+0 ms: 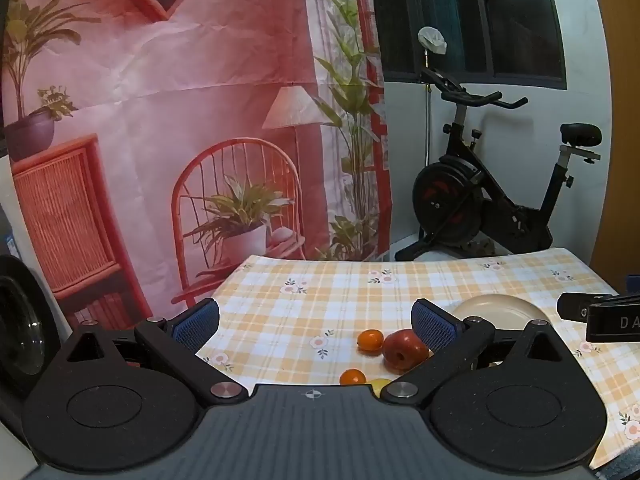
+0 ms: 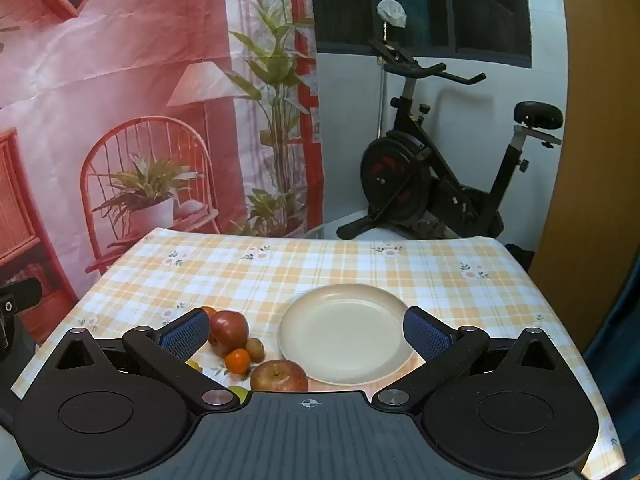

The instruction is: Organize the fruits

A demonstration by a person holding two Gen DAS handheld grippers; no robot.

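A cream plate (image 2: 344,334) lies empty on the checked tablecloth (image 2: 320,264), straight ahead of my right gripper (image 2: 306,330), which is open with nothing between its fingers. Left of the plate lie a dark red apple (image 2: 228,330), a small orange (image 2: 238,360), a kiwi (image 2: 255,348) and a red-yellow apple (image 2: 279,376). My left gripper (image 1: 316,326) is open too and holds nothing. Ahead of it to the right lie an orange (image 1: 370,340), the red apple (image 1: 404,349), a second orange (image 1: 353,377) and a yellow fruit (image 1: 380,384). The plate (image 1: 496,310) shows behind its right finger.
The right gripper's body (image 1: 600,316) juts in at the right edge of the left wrist view. A printed pink backdrop (image 2: 140,100) hangs behind the table, and an exercise bike (image 2: 440,176) stands beyond its far edge. A greenish fruit (image 2: 238,392) peeks out by the right gripper's base.
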